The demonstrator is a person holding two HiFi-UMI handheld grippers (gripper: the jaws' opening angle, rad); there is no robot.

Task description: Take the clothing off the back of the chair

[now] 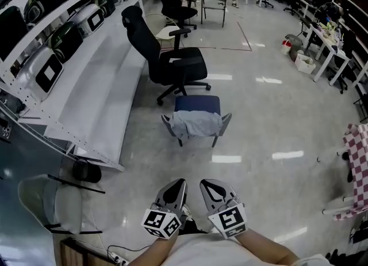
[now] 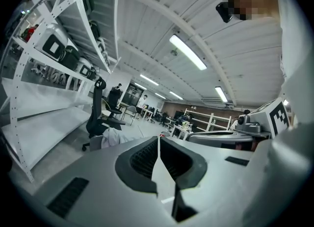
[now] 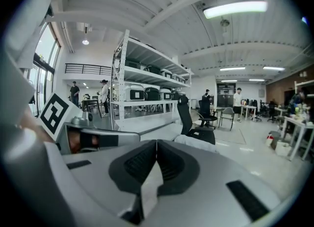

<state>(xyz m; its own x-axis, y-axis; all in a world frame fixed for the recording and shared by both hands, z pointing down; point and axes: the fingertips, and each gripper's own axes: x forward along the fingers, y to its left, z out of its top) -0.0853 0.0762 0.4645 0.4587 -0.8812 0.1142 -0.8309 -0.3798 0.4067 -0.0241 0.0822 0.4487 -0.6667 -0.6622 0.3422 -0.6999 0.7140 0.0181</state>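
Note:
A pale grey garment (image 1: 196, 124) hangs over the back of a small chair with a blue seat (image 1: 197, 105) in the middle of the floor, in the head view. The same garment (image 2: 114, 136) shows small at the left in the left gripper view, and the garment (image 3: 196, 143) peeks just above the jaws in the right gripper view. My left gripper (image 1: 176, 185) and right gripper (image 1: 209, 186) are side by side at the bottom of the head view, well short of the chair. Both are shut with nothing between the jaws.
A black office chair (image 1: 167, 60) stands just behind the blue chair. Long white shelving (image 1: 86, 80) with appliances runs along the left. Desks and chairs (image 1: 322, 46) line the far right. A red checked cloth (image 1: 357, 161) hangs at the right edge. A white basket (image 1: 43, 201) sits lower left.

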